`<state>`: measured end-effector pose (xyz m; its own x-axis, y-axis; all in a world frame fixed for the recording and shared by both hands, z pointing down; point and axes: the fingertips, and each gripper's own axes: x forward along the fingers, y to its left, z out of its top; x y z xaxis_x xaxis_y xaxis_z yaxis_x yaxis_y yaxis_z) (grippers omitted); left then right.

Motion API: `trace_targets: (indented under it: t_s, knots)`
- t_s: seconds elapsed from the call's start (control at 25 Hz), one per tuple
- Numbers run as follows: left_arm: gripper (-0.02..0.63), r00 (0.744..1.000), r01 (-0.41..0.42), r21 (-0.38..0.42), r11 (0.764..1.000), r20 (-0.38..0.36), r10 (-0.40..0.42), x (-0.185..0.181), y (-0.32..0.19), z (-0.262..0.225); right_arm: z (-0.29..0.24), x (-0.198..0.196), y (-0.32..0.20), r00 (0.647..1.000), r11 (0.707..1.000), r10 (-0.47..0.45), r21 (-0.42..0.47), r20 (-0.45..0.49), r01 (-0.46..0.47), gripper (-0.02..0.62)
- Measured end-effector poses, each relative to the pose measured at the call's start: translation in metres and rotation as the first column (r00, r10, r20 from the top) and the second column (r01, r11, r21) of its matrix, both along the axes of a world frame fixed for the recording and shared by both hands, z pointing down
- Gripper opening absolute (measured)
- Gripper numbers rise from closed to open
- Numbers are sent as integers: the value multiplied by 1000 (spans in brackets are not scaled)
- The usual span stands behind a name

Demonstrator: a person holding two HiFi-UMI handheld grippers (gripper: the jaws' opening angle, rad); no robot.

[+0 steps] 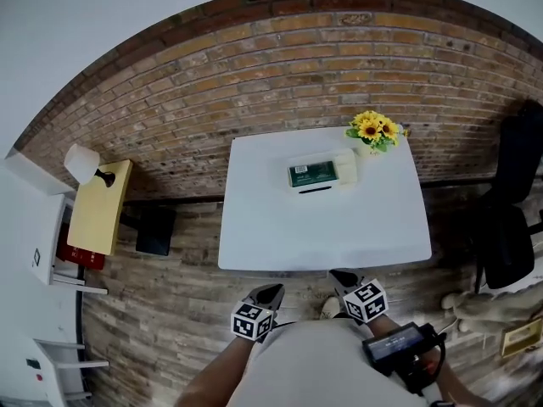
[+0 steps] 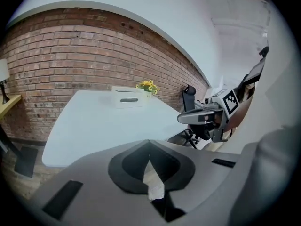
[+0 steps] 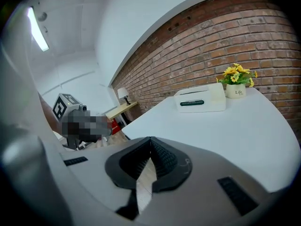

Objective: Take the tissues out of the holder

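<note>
Tissue holder (image 1: 322,173) lies near the far edge of the white table (image 1: 280,236), just beside the sunflower pot (image 1: 373,134); open tabletop runs from it to the near edge. Left gripper (image 1: 272,290) and right gripper (image 1: 342,275) hang short of that near edge. The 2 are apart, each with jaws closed tip to tip, gripping nothing.

Light is bright and even — a ceiling strip lamp (image 3: 38,29) glows up and to the left of the jaws of the right gripper (image 3: 150,142), bleaching the wall around it. Ahead of both pairs of jaws the white table (image 1: 280,227) looks pale and flat, with hardly any shadow or glare. The jaws of the left gripper (image 2: 149,147) and the right sit close to the lens and blur softly. The brick wall (image 2: 70,55) beyond is sharper but bows into an arc — dark vignetting rings both gripper views.
</note>
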<state>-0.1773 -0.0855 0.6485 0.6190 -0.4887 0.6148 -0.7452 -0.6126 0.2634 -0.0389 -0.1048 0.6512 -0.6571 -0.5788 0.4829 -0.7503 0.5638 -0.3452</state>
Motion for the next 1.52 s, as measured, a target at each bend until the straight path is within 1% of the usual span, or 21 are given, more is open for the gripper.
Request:
trace_targets:
  t_s: [0.12, 0.24, 0.4, 0.56, 0.72, 0.88, 0.96, 1.12, 1.28, 1.44, 1.52]
  knots:
    - [8, 1000, -10, -4, 1000, 7, 10, 10, -15, -1, 0, 11, -11, 1000, 1000, 26, -1, 16, -26, 6]
    - [8, 999, -42, -4, 999, 15, 42, 20, -29, -2, 1, 24, -23, 998, 998, 64, 0, 26, -64, 6]
    - [8, 994, -106, 3, 994, 26, 105, 35, -51, -3, 2, 41, -37, 992, 992, 125, -7, 28, -125, 6]
    - [8, 981, -186, 25, 982, 66, 184, 49, -80, 0, 3, 56, -48, 981, 981, 192, -6, 22, -192, 6]
    - [9, 960, -272, 67, 960, 84, 266, 66, -114, -3, 4, 72, -61, 957, 957, 290, -15, 17, -289, 6]
    - [9, 944, -325, 114, 939, 100, 314, 76, -155, -13, 1, 79, -78, 939, 939, 344, -12, 2, -344, 6]
    - [9, 933, -358, 123, 926, 97, 347, 81, -170, -15, -2, 83, -87, 929, 929, 370, -8, -4, -370, 6]
    - [9, 907, -418, 135, 898, 115, 405, 84, -203, -15, -6, 83, -100, 918, 918, 397, -5, -15, -397, 6]
    - [9, 884, -464, 136, 875, 137, 447, 93, -244, -18, -4, 87, -101, 908, 908, 417, -26, -44, -418, 6]
    - [11, 860, -503, 139, 853, 171, 480, 106, -287, -22, -3, 88, -99, 896, 895, 441, -42, -60, -443, 6]
    - [11, 845, -526, 136, 840, 199, 497, 113, -307, -21, -1, 87, -96, 889, 889, 452, -51, -68, -456, 6]
